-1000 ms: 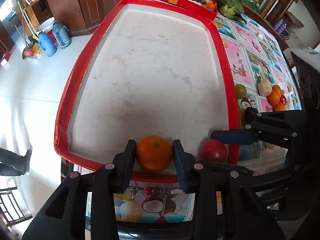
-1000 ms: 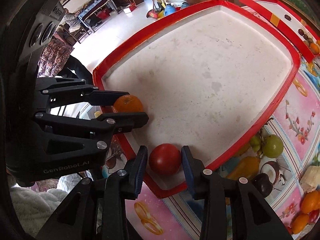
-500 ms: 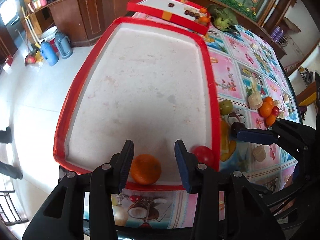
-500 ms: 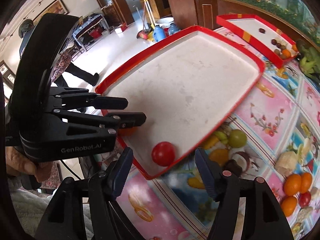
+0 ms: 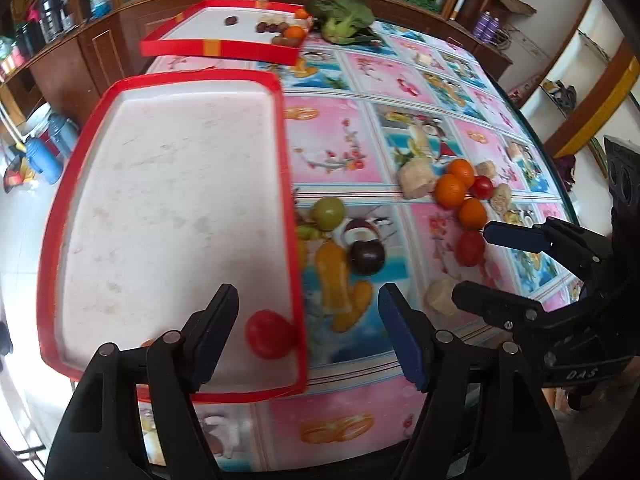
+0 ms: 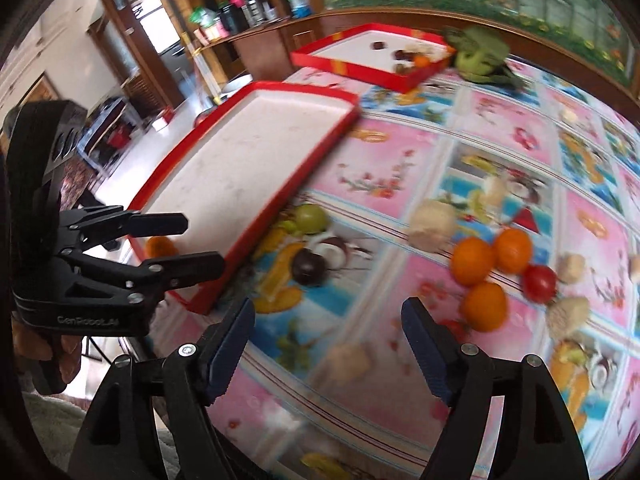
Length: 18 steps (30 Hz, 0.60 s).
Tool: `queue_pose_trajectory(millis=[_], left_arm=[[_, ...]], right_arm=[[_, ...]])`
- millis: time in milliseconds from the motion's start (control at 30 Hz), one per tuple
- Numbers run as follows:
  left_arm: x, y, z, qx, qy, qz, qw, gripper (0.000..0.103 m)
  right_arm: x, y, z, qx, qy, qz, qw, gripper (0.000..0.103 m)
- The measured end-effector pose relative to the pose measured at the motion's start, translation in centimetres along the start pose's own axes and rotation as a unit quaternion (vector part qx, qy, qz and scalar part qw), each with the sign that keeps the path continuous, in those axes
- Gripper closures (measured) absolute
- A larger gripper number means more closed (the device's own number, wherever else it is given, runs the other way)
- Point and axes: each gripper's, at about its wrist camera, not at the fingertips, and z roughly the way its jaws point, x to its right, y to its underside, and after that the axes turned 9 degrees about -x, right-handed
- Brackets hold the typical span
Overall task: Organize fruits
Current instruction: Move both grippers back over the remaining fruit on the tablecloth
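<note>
Two hand-held grippers hovered with nothing between their jaws over a table [image 5: 352, 432] covered in a bright cloth printed with fruit and flowers. On the left lay a large red-rimmed tray [image 5: 52, 216] with a white floor. The left gripper [image 5: 308, 320] hung above the tray's near right corner, its jaws spread wide; a red tomato [image 5: 269, 333] sat inside that corner, just beside the rim and apart from both jaws. In the right wrist view an orange [image 6: 160, 246] rested in the same tray near its front edge, partly hidden behind the left gripper. Just right of the tray, on the table, were a green fruit [image 5: 329, 213] and a dark round fruit [image 5: 367, 257], close together. Farther right sat a loose cluster of three oranges [image 5: 450, 191], small red tomatoes [image 5: 481, 187] and pale lumpy pieces [image 5: 415, 178], the pieces touching or nearly touching the fruit. The right gripper [image 6: 328, 344] hovered above the table near this cluster, its jaws also wide apart. At the far end of the table stood a second red tray [image 5: 216, 48] holding a few small fruits, with leafy greens [image 5: 344, 18] beside it.
</note>
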Motion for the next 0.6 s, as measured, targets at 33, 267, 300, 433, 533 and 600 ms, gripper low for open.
queue_pose_trajectory(millis=[33,267,300,433,533,600], left_arm=[[0.4,-0.1,0.1,-0.001,0.002,0.003,1.0,0.031],[2.9,-0.7,1.2,-0.016,0.021,0.027,0.9993,0.031],[3.2,-0.8,1.5,-0.02,0.022,0.03,0.9991,0.031],[4.0,-0.9,2.0,-0.028,0.027,0.035,0.9986,0.031],[4.4,-1.0,2.4,-0.033,0.027,0.039,0.9983,0.031],[4.6,-1.1,2.7,-0.036,0.026,0.039,0.9982,0.031]], right_arm=[[0.7,0.3,-0.3,0.001,0.004,0.011,1.0,0.025],[3.7,2.0,-1.1,-0.001,0.014,0.056,0.998,0.025],[4.2,2.2,-1.0,-0.002,0.015,0.063,0.998,0.025],[5.6,3.0,-1.2,-0.006,0.019,0.085,0.996,0.024],[6.4,3.5,-1.2,-0.007,0.02,0.097,0.995,0.024],[6.7,3.7,-1.3,-0.009,0.018,0.103,0.995,0.024]])
